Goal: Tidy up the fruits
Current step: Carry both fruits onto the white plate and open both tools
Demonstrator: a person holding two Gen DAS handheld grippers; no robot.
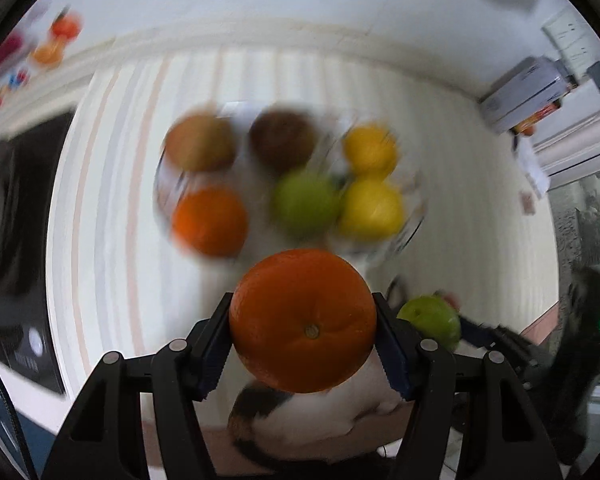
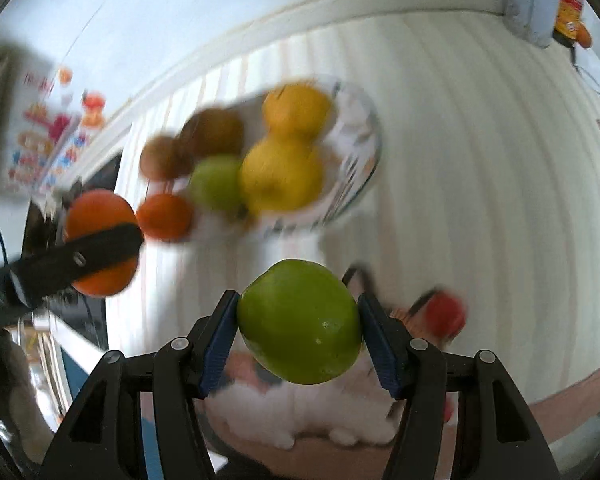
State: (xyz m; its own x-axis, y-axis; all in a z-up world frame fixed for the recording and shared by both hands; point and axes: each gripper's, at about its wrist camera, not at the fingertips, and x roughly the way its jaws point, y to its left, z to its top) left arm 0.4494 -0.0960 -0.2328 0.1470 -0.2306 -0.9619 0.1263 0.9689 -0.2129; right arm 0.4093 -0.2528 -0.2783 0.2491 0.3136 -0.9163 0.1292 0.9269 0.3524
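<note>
My left gripper (image 1: pixel 303 326) is shut on an orange (image 1: pixel 302 320) held above the striped table. My right gripper (image 2: pixel 299 328) is shut on a green apple (image 2: pixel 300 322); that apple also shows in the left wrist view (image 1: pixel 434 320). The held orange also shows in the right wrist view (image 2: pixel 100 216). Ahead, blurred, a patterned bowl (image 2: pixel 356 168) holds two yellow fruits (image 2: pixel 284 176) and a green apple (image 2: pixel 216 180). Two brown kiwis (image 1: pixel 204 144) and another orange (image 1: pixel 210 220) sit by it; whether these lie in a second glass bowl is unclear.
A striped cloth (image 1: pixel 460 184) covers the table. A cat (image 1: pixel 320 420) lies below both grippers. A red fruit (image 2: pixel 444 314) sits right of the held apple. Boxes (image 1: pixel 524 92) stand at the far right; a dark panel (image 1: pixel 16 216) is left.
</note>
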